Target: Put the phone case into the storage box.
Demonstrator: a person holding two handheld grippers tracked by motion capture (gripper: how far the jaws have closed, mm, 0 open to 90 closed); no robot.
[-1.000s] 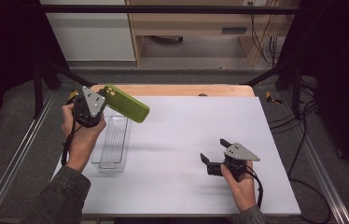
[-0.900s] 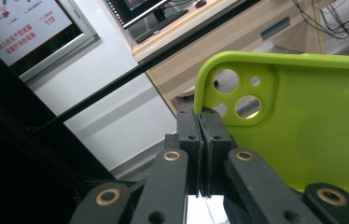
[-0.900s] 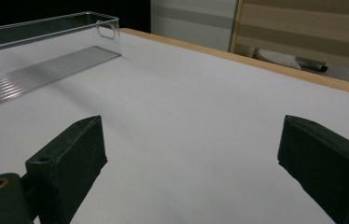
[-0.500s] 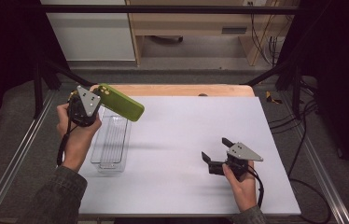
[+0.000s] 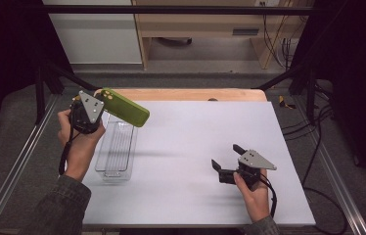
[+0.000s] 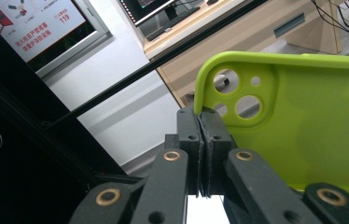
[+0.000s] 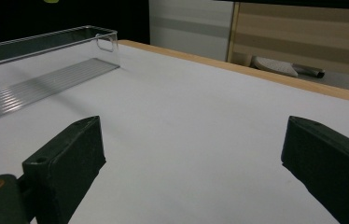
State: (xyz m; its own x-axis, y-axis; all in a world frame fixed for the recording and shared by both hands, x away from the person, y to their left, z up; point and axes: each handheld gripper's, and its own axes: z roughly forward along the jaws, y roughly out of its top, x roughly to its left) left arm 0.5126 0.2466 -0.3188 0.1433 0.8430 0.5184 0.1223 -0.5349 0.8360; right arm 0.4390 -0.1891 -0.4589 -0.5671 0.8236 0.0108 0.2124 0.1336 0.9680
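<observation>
— Two hand-held grippers noted. Status of each?

— Left hand-held gripper (image 5: pixel 94 100): jaws clenched on the camera-cutout corner of a lime-green silicone phone case (image 5: pixel 125 106), raised off the bench (image 5: pixel 195 147). Right hand-held gripper (image 5: pixel 226 164): jaws spread wide, nothing between them, resting low on the white bench well apart.

— Bearing on the likely placement?

— Case extends rightward from the left gripper, long axis slanted across the far end of the clear ribbed plastic tray (image 5: pixel 116 152), which lies lengthwise directly beneath. Left hand is nearer.
</observation>
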